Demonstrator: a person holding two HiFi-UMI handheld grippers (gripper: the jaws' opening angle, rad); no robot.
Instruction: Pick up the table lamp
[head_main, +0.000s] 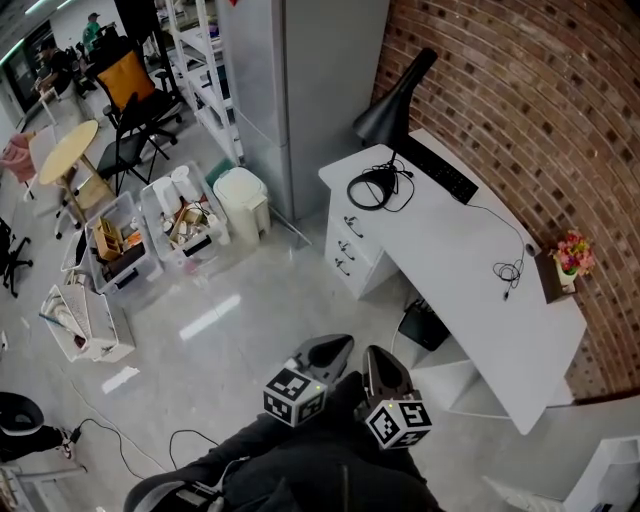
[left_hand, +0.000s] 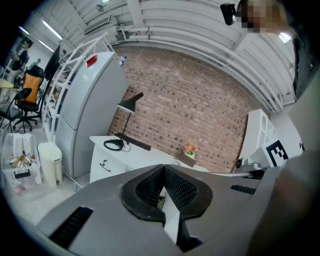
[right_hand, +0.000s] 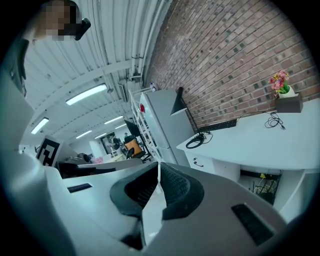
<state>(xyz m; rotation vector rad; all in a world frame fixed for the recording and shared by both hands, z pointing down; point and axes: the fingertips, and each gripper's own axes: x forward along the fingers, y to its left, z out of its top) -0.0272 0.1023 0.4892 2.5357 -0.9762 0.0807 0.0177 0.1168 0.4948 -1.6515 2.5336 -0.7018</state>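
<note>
A black table lamp (head_main: 392, 108) with a cone shade stands at the far end of the white desk (head_main: 470, 290) against the brick wall; it also shows in the left gripper view as the lamp (left_hand: 129, 106) and in the right gripper view as the lamp (right_hand: 178, 102). My left gripper (head_main: 335, 348) and right gripper (head_main: 384, 366) hang side by side over the floor, well short of the desk. Both are shut with nothing between the jaws, the left gripper (left_hand: 163, 170) and the right gripper (right_hand: 158, 167) alike.
Black headphones (head_main: 372, 188), a keyboard (head_main: 440, 168), a loose cable (head_main: 508, 270) and a small flower pot (head_main: 570, 257) lie on the desk. A grey cabinet (head_main: 300, 90) stands left of it. A white bin (head_main: 243, 201) and crates of clutter (head_main: 150, 235) sit on the floor.
</note>
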